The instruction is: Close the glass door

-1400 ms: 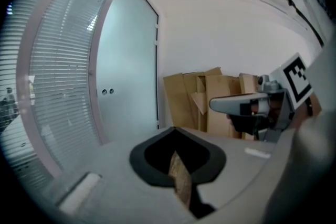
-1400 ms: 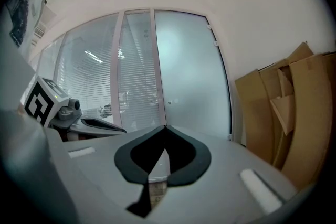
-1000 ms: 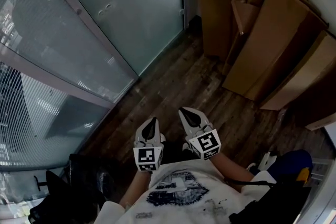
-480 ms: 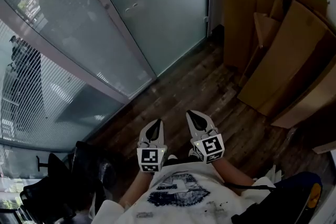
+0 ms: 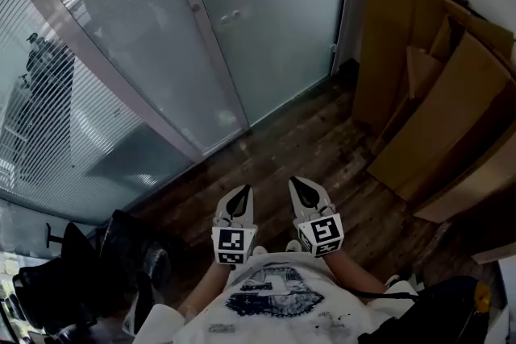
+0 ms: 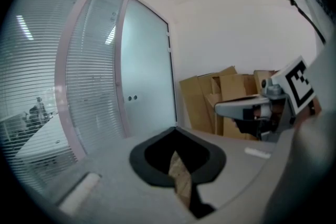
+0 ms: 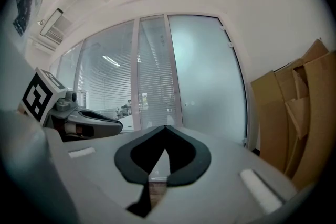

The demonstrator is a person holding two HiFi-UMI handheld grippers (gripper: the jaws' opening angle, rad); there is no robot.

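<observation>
The frosted glass door (image 5: 274,20) stands ahead, with two small round fittings (image 5: 229,14) near its left edge beside a pale frame post (image 5: 208,44). It also shows in the left gripper view as the glass door (image 6: 149,71) and in the right gripper view as the glass door (image 7: 207,76). My left gripper (image 5: 240,191) and right gripper (image 5: 297,182) are held side by side close to my body, well short of the door, over the dark wood floor (image 5: 322,149). Both have their jaws together with nothing in them, left gripper (image 6: 176,128) and right gripper (image 7: 166,127).
Flattened cardboard sheets (image 5: 435,101) lean against the white wall at the right. A glass wall with blinds (image 5: 89,84) curves away on the left. A black chair-like object (image 5: 97,278) sits at lower left, a dark bag (image 5: 439,314) at lower right.
The door and cardboard have slid right and down in the head view and loom larger. Both grippers stayed shut and side by side, drifting a little forward.
</observation>
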